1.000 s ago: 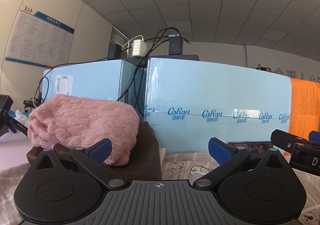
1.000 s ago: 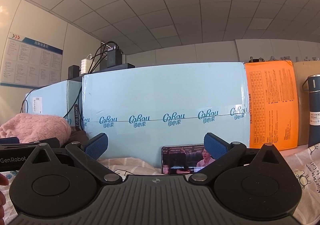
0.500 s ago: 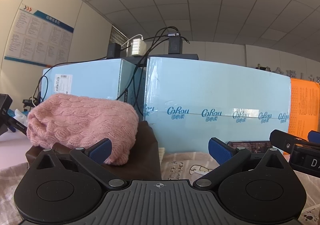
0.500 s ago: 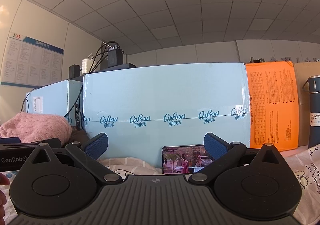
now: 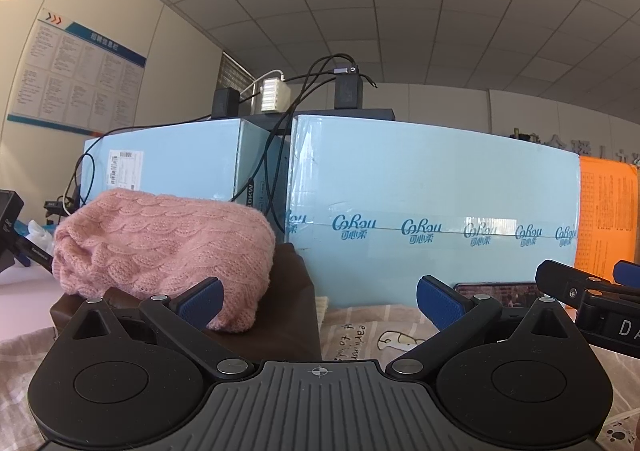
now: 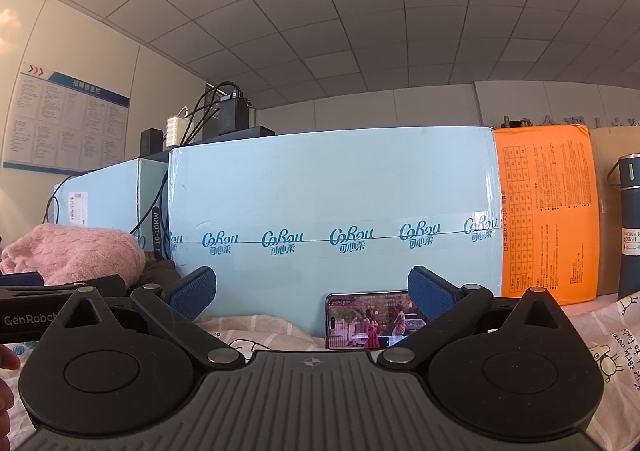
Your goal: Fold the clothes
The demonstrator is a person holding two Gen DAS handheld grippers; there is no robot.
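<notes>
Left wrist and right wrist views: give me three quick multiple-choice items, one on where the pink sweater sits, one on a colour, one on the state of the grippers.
1. Where is the pink sweater?
A. On a dark brown folded garment
B. On top of the light blue box
C. Between the fingers of the left gripper

2. What colour is the box right of the light blue box?
A. Green
B. Orange
C. White

3. How do the two grippers stand?
A. Both shut on cloth
B. Left shut, right open
C. Both open, holding nothing

Answers:
1 A, the sweater rests on the brown garment, in front of the boxes.
2 B, the orange box adjoins the blue one.
3 C, the left gripper and the right gripper show wide gaps between their blue pads.
</notes>
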